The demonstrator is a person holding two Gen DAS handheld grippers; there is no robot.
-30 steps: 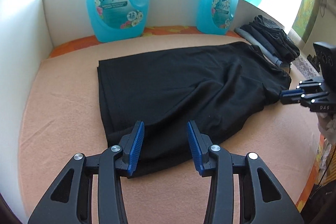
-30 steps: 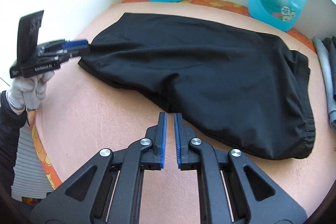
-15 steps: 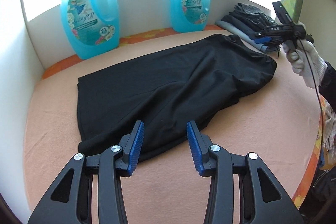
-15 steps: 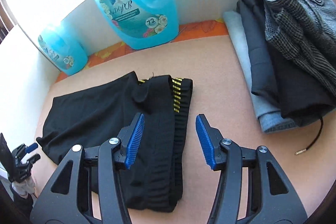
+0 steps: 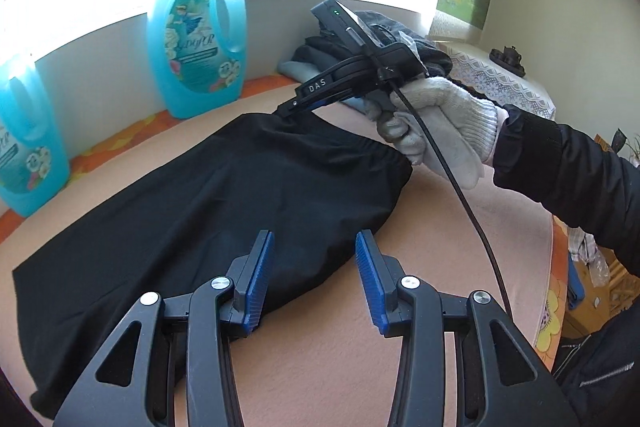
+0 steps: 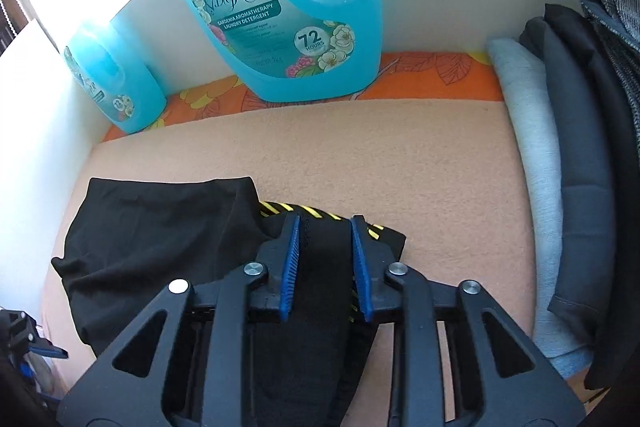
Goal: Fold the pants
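Right claw (image 6: 324,267), wide over bare waistband 0.5 s back, now narrowing astride the waistband of the black pants (image 5: 208,211) spread on the peach mat (image 6: 360,155); left claw (image 5: 314,277) wide, idle above the leg; folding grasp starting.

Pants (image 5: 192,227) lie on the mat (image 5: 460,227) — detergent jugs (image 6: 276,3) behind, folded clothes (image 6: 568,155) stacked to their right

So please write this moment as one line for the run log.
black fabric pants flat on peach mat | right gripper astride waistband, not shut | left gripper open, over near edge
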